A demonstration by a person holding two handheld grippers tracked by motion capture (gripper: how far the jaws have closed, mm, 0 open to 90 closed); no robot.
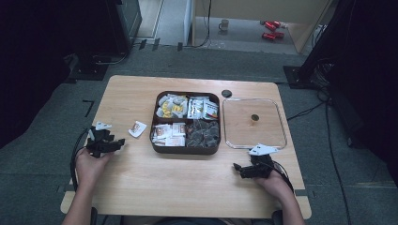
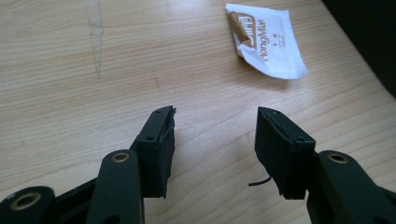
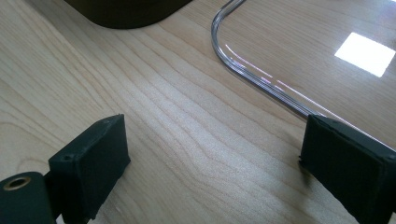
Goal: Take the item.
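At a wooden table (image 1: pixel 141 178), a person holds the left gripper (image 2: pixel 215 140) low over the bare wood, its jaws parted and holding nothing. Just ahead of them lies a loose white sachet (image 2: pixel 266 39), printed in brown and flat on the table; in the high view it sits between that gripper and the dark four-compartment tray (image 1: pixel 186 149) of packets at the table's centre.

The sachet looks light, thin and limp, likely to slide on the smooth wood and to crumple under a hard squeeze. A pinch across one of its sealed edges seems the safest hold, since it lies too flat for a grip around its body.

The right gripper (image 3: pixel 215 163) also hovers with its jaws well apart and empty, near the table's front right. Its far jaw stands just beside the rounded corner of a clear lid (image 3: pixel 289 60), which rests flat to the right of the tray; whether they touch cannot be told.
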